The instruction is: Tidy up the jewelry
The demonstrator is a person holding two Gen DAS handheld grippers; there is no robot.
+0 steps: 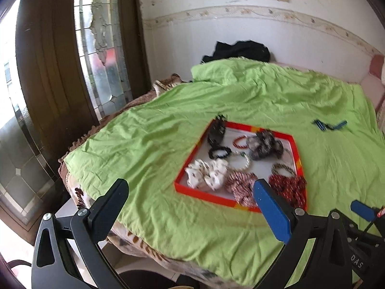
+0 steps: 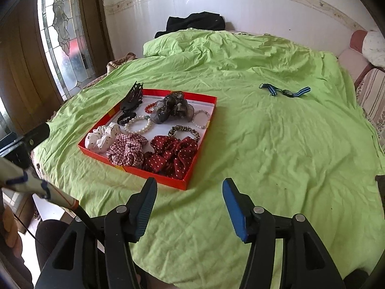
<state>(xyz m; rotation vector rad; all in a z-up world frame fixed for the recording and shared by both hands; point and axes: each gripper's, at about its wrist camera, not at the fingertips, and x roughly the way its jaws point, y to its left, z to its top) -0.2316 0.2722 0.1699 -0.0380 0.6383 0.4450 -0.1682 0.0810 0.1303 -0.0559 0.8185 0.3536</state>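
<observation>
A red tray (image 2: pixel 134 171) (image 1: pixel 199 196) lies on the green bed sheet (image 2: pixel 276 144) (image 1: pixel 149 144). It holds several scrunchies, bead bracelets and a black hair claw (image 2: pixel 132 97) (image 1: pixel 216 132) at its far left corner. A blue-striped watch (image 2: pixel 285 91) (image 1: pixel 328 125) lies alone on the sheet to the right of the tray. My left gripper (image 1: pixel 191 190) hovers open over the tray's near left edge, with nothing between its fingers. My right gripper (image 2: pixel 190 190) stands open just in front of the tray's near right corner, also with nothing in it.
A black garment (image 2: pixel 195 22) (image 1: pixel 240 50) sits at the bed's far edge by the white tiled wall. A glass-panelled wooden door (image 1: pixel 103 55) stands left of the bed. Pillows (image 2: pixel 370 45) lie at the far right. The bed's left edge drops off near my left gripper.
</observation>
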